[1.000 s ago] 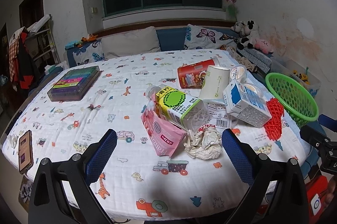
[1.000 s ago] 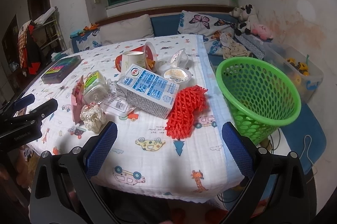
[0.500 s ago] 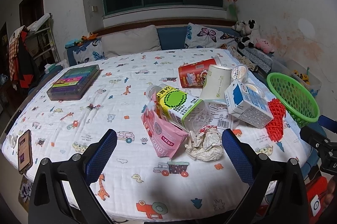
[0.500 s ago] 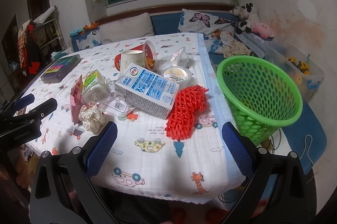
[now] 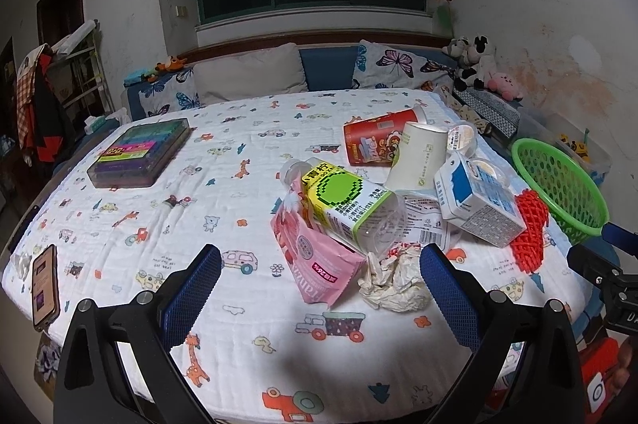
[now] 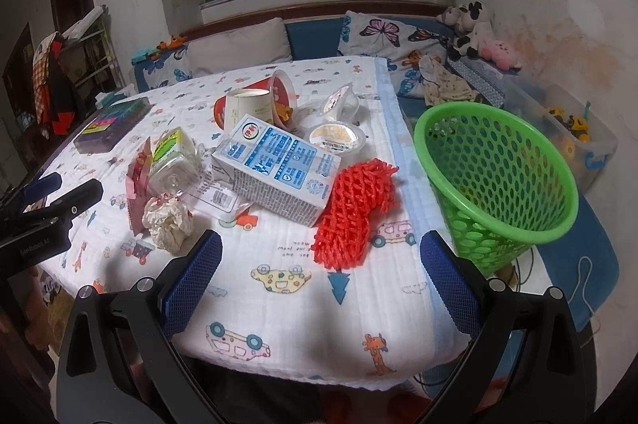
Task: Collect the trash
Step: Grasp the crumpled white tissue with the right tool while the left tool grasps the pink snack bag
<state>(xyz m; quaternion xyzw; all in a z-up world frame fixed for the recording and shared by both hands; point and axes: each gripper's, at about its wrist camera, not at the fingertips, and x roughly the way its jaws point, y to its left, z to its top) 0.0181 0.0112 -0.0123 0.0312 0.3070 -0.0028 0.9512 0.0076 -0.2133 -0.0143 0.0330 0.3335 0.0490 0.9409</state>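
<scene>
Trash lies in a heap on the cartoon-print table cover (image 5: 167, 209): a pink pouch (image 5: 315, 260), a green-labelled plastic bottle (image 5: 347, 205), a crumpled paper ball (image 5: 394, 276), a blue-white milk carton (image 6: 275, 169), a red foam net (image 6: 355, 212), a red cup (image 5: 375, 141), a white paper cup (image 5: 418, 157) and plastic lidded cups (image 6: 337, 137). A green mesh basket (image 6: 494, 181) stands off the table's right edge. My left gripper (image 5: 319, 292) is open and empty before the pouch and paper ball. My right gripper (image 6: 319, 276) is open and empty just short of the red net.
A dark box of coloured items (image 5: 139, 153) sits at the table's far left. A phone (image 5: 44, 284) lies at the near left edge. Pillows (image 5: 247, 77) and plush toys (image 5: 478, 65) line the sofa behind. A clear toy bin (image 6: 574, 129) stands beyond the basket.
Both grippers have crept slightly forward toward the trash heap. Nothing on the table has moved, and both stay open.
</scene>
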